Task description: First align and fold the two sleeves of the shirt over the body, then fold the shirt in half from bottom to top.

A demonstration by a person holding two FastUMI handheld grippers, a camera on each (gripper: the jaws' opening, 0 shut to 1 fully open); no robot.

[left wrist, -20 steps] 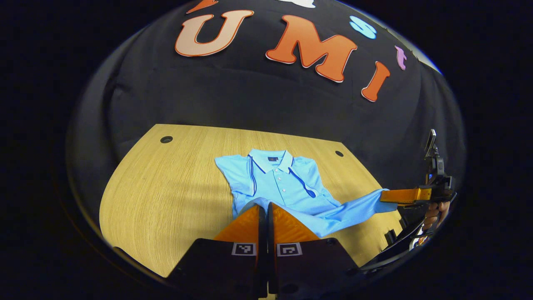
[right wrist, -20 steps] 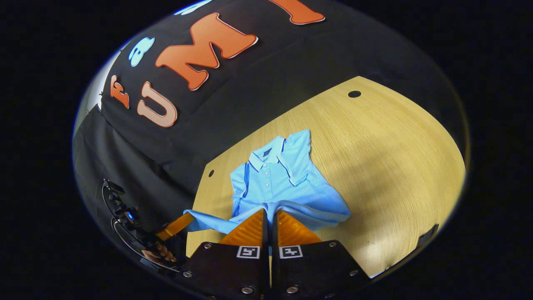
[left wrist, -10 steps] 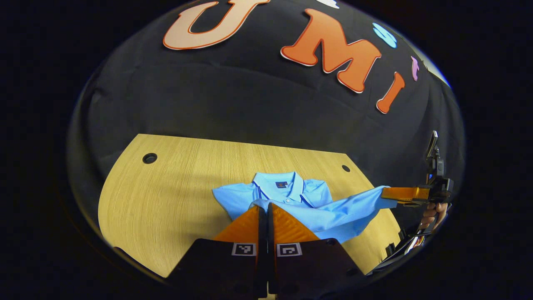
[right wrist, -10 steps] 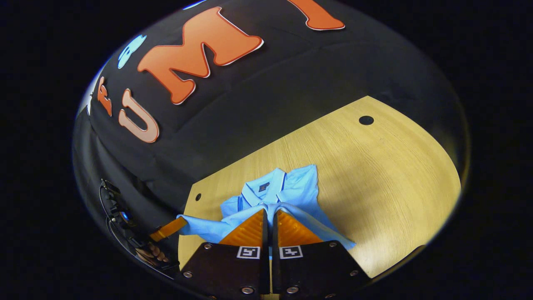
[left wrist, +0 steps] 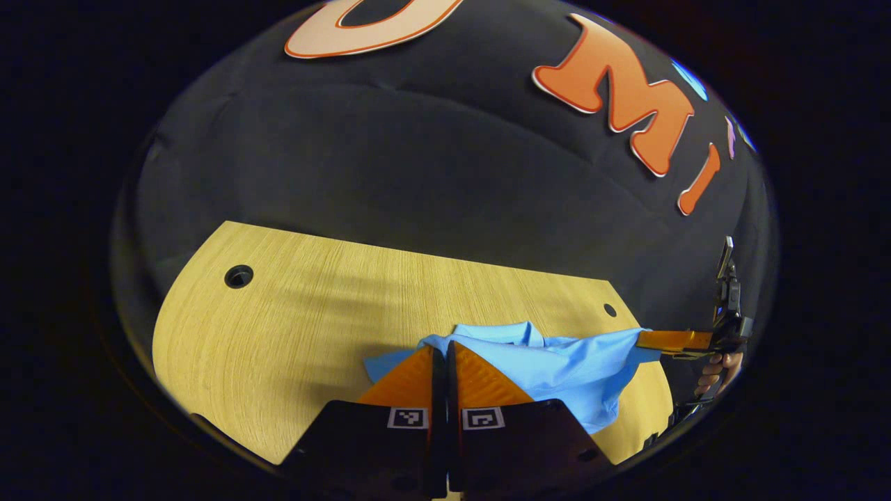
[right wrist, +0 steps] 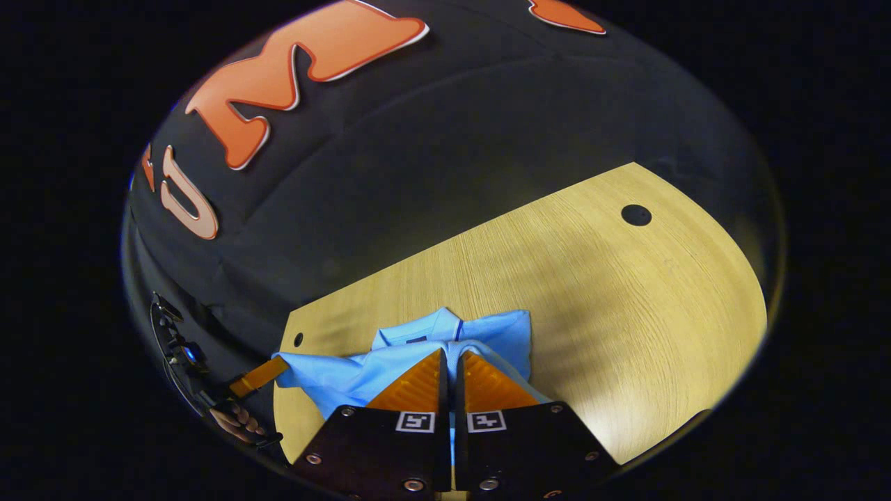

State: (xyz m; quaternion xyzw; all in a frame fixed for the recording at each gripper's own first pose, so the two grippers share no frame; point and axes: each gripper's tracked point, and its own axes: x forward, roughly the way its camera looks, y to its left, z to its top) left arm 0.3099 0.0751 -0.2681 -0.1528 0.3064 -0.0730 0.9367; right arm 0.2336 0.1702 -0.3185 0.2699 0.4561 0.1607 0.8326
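in the left gripper view, the left gripper (left wrist: 440,348) has its fingers pressed together on the hem of a light blue polo shirt (left wrist: 557,362). in the right gripper view, the right gripper (right wrist: 450,355) likewise pinches the hem with its fingers closed. the hem hangs raised between them, over the shirt's body and collar (right wrist: 424,328), which lie on the wooden table (right wrist: 626,313). beyond stands the black cloth wall (left wrist: 418,174).
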